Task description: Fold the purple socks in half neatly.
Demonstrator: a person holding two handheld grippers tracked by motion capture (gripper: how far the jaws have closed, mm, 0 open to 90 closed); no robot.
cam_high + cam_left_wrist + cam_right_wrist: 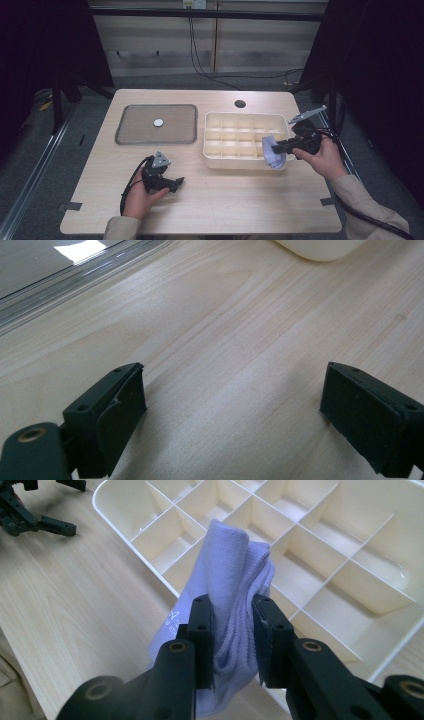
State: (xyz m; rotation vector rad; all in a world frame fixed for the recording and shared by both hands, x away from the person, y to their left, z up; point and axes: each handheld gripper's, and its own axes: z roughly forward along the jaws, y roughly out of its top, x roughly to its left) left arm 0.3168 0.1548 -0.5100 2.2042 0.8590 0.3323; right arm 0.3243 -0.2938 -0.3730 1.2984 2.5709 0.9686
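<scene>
The right gripper (pixel 233 630) is clamped on a folded lilac cloth (pixel 227 570), held over the near right corner of the divided tray (pixel 215 150). The cloth is soft knit, limp and bulky; most of it stands above the jaws while a loose tail hangs below and reaches past the tray's near rim. That tail is the main risk, I judge: if the cloth is lowered as it hangs, part would drape over the rim or across a divider instead of settling into one cell. The cells look small for such a bundle, so it may spring open and spill into a neighbour once let go. The knit could also cling to the jaw pads and be dragged back out as the gripper withdraws. The tray seems light plastic, so a push on a divider might slide it over the smooth tabletop (pixel 240 200).

The left gripper (pixel 232 405) rests on the tabletop at the near left, jaws wide apart with nothing between them, too far off to steady the tray.

The tray is cream, glossy, thin-walled, with rounded corners and a grid of upright dividers. The tabletop is pale wood-grain laminate. At the far left lies a flat grey pan (pixel 130 135) with a raised rim and rounded corners, a small round disc (pixel 158 122) on it.
</scene>
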